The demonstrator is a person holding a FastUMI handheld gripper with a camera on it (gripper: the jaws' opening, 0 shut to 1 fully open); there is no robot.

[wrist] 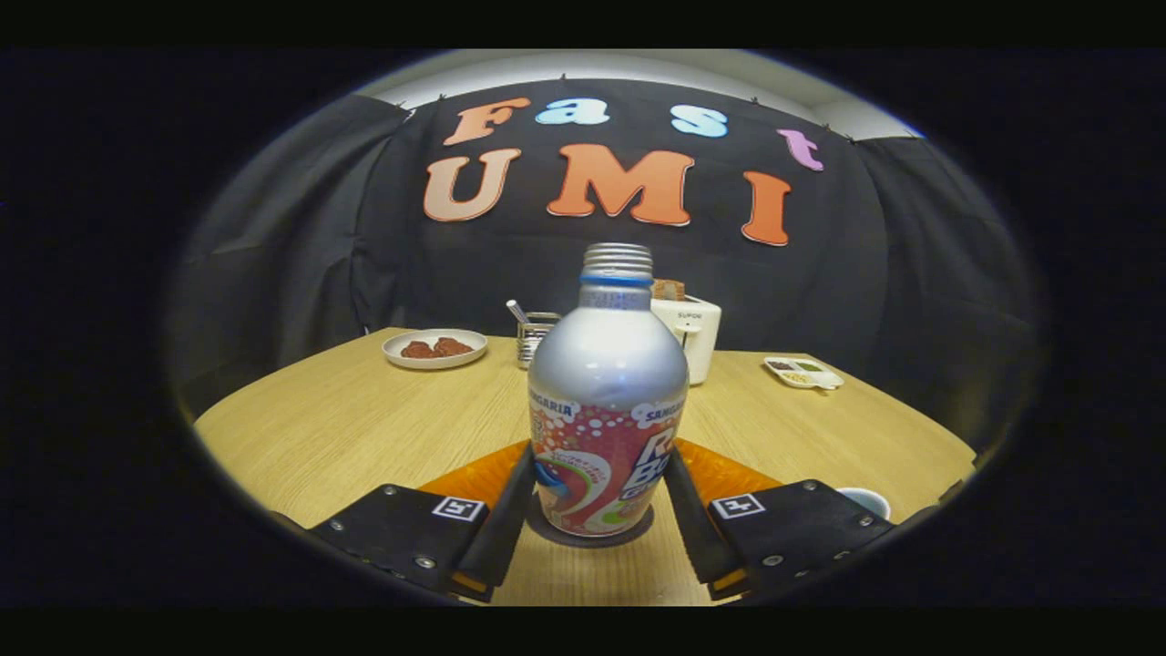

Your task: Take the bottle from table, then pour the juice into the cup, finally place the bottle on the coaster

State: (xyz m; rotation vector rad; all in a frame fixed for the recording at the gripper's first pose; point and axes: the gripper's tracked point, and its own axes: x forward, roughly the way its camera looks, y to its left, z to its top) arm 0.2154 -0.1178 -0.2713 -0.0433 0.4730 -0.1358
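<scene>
The wooden bench [364, 419] fills the lower half of the frame, running back to the black cloth wall. At centre frame the bottle [608, 401] stands upright, long axis vertical, open threaded neck pointing straight up, its base on a dark round coaster [638, 531] that shows as a rim under it. The gripper [598, 492] reaches in from the bottom of the frame; its jaws stand one on each side of the bottle's lower body, right against the label, so the bottle sits squarely between them. Whether both fingers actually press on it or merely flank it cannot be told. At lower right, just beyond the right finger, the rim of a cup [865, 499] peeks out. Further back, a white toaster [692, 335] stands behind the bottle, a plate [435, 348] of brown food at left, a small metal holder [536, 335], and a divided dish [803, 372] at right
</scene>
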